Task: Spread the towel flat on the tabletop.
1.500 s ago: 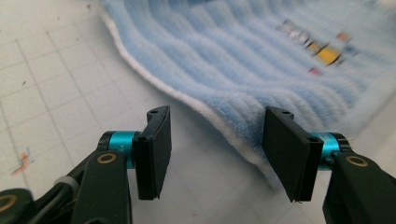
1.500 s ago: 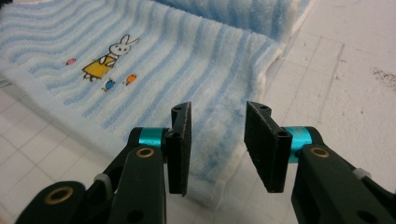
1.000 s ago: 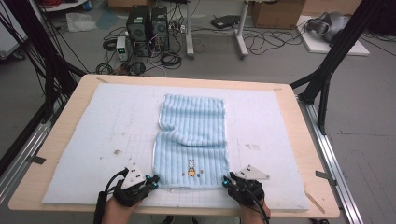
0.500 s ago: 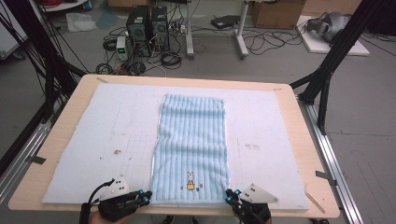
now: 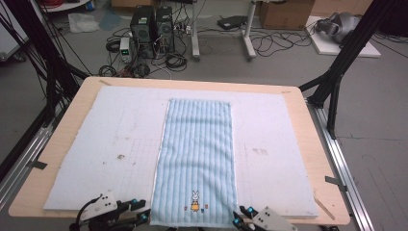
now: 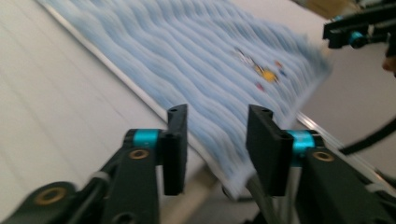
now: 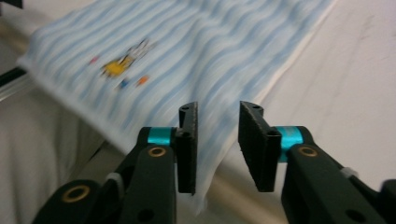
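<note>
Two hand-held grippers sit at the near desk edge: left hand-held gripper (image 5: 137, 208), right hand-held gripper (image 5: 243, 216). Both have just been opening; jaws now stand apart, pads not pressing anything. In each gripper view a near corner of the towel lies between or just past the jaws, released. Light-blue striped towel (image 5: 197, 159) with rabbit print (image 5: 195, 201) lies flat and fully spread, lengthwise down the middle of the white mat (image 5: 96, 144) on the wooden desk (image 5: 317, 159), near hem at the mat's front edge. Judging by this, spreading looks done: no folds or wrinkles visible. Probably only pulling the grippers clear remains, or a fold if that follows.
</note>
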### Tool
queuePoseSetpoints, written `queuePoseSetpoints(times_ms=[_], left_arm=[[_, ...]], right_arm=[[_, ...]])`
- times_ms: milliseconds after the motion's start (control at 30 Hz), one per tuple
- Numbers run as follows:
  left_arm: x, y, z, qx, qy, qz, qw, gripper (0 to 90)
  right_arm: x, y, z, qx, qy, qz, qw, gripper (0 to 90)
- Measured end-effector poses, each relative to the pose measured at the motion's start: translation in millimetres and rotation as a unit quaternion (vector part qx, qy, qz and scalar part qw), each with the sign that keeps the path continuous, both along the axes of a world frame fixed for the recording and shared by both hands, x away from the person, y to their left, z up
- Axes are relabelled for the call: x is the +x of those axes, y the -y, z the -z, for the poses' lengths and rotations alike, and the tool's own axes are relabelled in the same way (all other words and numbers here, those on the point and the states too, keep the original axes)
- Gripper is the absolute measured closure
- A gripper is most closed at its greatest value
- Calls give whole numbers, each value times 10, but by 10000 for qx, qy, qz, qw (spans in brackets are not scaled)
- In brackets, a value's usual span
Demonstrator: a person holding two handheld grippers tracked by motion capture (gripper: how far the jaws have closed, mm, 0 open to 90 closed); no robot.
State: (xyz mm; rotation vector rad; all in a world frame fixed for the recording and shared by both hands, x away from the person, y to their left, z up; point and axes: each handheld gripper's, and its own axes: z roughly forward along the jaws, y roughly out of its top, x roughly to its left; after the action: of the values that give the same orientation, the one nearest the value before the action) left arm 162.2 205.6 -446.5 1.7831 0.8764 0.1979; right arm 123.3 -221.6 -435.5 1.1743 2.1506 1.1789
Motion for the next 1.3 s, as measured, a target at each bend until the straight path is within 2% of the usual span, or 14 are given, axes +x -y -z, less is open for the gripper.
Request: queuePoseSetpoints(times_ms=[100, 200, 300, 433, 533, 600, 667, 733, 800, 867, 967, 1133, 1200, 1300], left_arm=[[146, -44, -76, -107, 127, -250, 9995, 517], [313, -58, -127, -134, 131, -372, 9991, 512], [469, -28, -142, -137, 43, -388, 9991, 521], [620, 32, -129, -178, -2, -407, 9990, 522], [719, 58, -123, -175, 0, -394, 9991, 517], [786, 67, -126, -156, -17, -404, 9991, 516], [851, 69, -136, -143, -6, -408, 9991, 509], [921, 73, -143, -131, -14, -420, 9990, 497], [1004, 77, -145, -117, -37, -427, 9990, 487], [1098, 95, -142, -111, -80, -440, 9989, 475], [1256, 149, -137, -53, -135, -441, 9989, 468], [1565, 228, -111, 33, -199, -565, 9982, 464], [1663, 261, -105, 56, -196, -566, 9982, 468], [1773, 292, -95, 102, -108, -614, 9980, 485]], right_arm=[[181, 36, -60, 149, 71, 228, 9996, 622], [376, 29, -101, 178, 78, 348, 9992, 618], [569, -7, -80, 78, -44, 387, 9992, 648], [784, -73, 54, -90, -405, 404, 9983, 650], [853, -106, 154, -247, -542, 385, 9975, 671], [841, -82, 165, -115, -529, 203, 9983, 859], [789, -87, 145, -374, -457, 28, 9983, 878], [737, -63, 123, -504, -472, -113, 9976, 878], [712, -21, 116, -501, -417, -118, 9978, 830], [741, 34, 101, -316, -328, -36, 9990, 657], [882, 118, 46, -32, -206, 134, 9997, 619], [1304, 167, -56, 160, -97, 461, 9988, 576], [1510, 176, -72, 243, -155, 537, 9981, 567], [1784, 164, -56, 214, -281, 654, 9972, 581]])
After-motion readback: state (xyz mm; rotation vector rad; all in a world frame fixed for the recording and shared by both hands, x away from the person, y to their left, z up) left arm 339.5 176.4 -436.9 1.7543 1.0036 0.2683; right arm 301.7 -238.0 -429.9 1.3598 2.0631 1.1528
